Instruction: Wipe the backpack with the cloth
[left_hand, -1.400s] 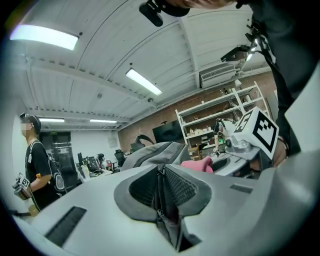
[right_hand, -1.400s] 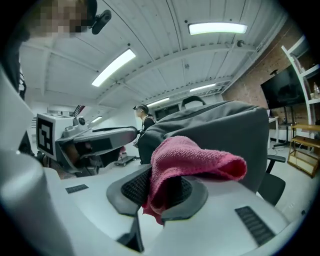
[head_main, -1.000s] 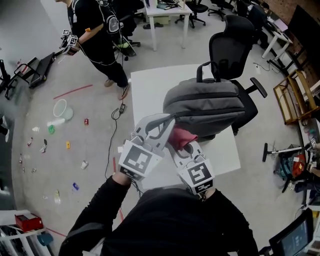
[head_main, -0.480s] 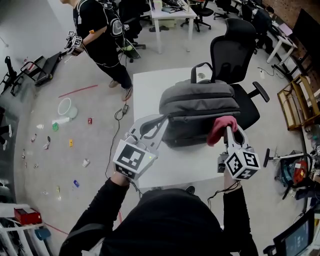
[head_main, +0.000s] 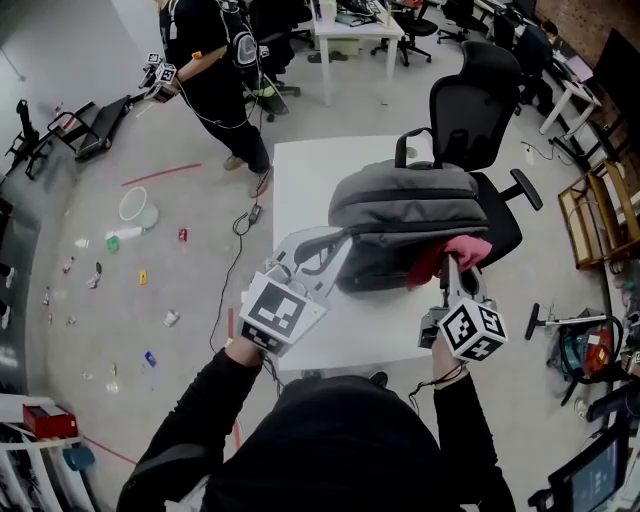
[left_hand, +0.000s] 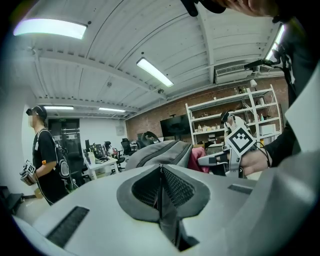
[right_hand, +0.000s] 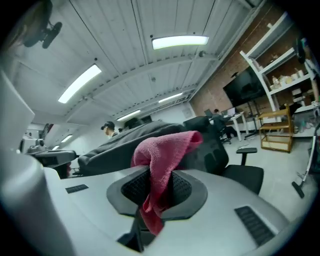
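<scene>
In right tool (right_hand: 156, 186), pink cloth (right_hand: 165, 145)

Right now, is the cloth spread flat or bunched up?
Bunched: the cloth hangs crumpled from the shut right gripper.

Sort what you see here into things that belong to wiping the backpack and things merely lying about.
Belongs to the job:
backpack
pink cloth
right gripper, clamped on the cloth
left gripper, shut, beside the backpack's end
white table under the backpack

Lying about:
office chair
white basin and small litter on the floor
wooden rack
</scene>
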